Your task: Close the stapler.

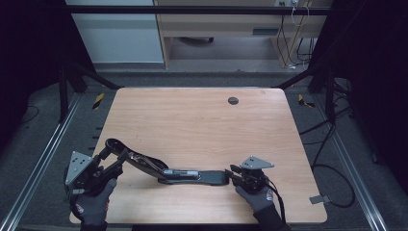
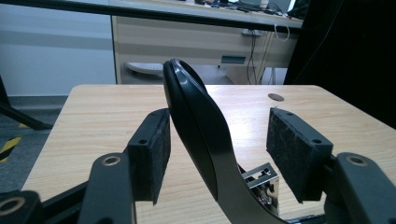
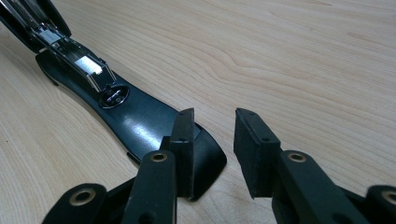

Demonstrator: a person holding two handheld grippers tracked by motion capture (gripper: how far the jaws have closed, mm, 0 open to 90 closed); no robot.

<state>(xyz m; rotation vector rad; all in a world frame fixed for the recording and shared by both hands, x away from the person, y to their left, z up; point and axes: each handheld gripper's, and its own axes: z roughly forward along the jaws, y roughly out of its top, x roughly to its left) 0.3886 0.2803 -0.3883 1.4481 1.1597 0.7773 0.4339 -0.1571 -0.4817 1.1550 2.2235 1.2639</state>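
Left gripper [image 2: 217, 154] stands spread around the raised arm of the opened stapler [image 1: 166, 169] on the table [image 1: 192, 120], while the right gripper [image 3: 212, 149], also spread, sits at its base end; I judge it should pin the base before the left closes.

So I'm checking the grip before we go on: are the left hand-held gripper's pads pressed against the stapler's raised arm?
No: the left hand-held gripper straddles the stapler's raised arm with table visible between arm and each pad.
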